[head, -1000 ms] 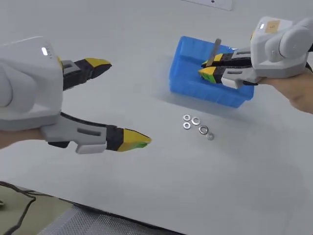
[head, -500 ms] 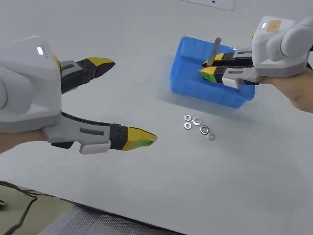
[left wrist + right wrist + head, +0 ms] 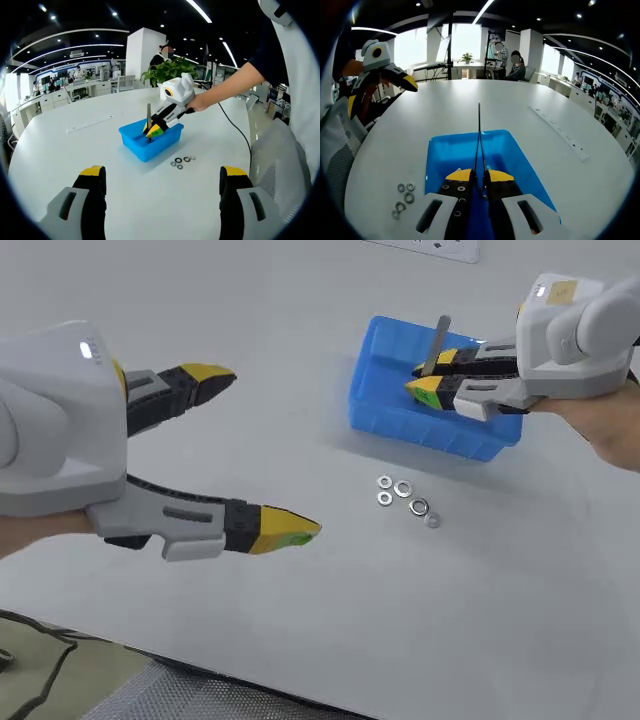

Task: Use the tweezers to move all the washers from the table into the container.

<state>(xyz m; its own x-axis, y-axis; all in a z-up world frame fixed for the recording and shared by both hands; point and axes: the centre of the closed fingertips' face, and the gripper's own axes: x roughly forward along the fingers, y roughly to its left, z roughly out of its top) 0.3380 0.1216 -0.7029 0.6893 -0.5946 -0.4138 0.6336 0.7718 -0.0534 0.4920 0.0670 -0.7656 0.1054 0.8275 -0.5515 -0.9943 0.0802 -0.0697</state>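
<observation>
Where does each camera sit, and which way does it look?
Head view: on the person's headset, looking down at the table, left claw, right claw and a hand.
Left gripper view: on the left claw, own jaws wide below, facing the right claw over the blue container.
Right gripper view: on the right claw, looking along its gripped tweezers.
Shared: all three show container and washers.

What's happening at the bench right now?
A person is working with a hand-held gripper in each hand. The right hand-held gripper is shut on the tweezers and is poised over the blue container. Five washers lie in a small cluster on the table, just in front of the container and not yet moved. The left hand-held gripper is wide open, holding nothing, off to the side above the table.
</observation>
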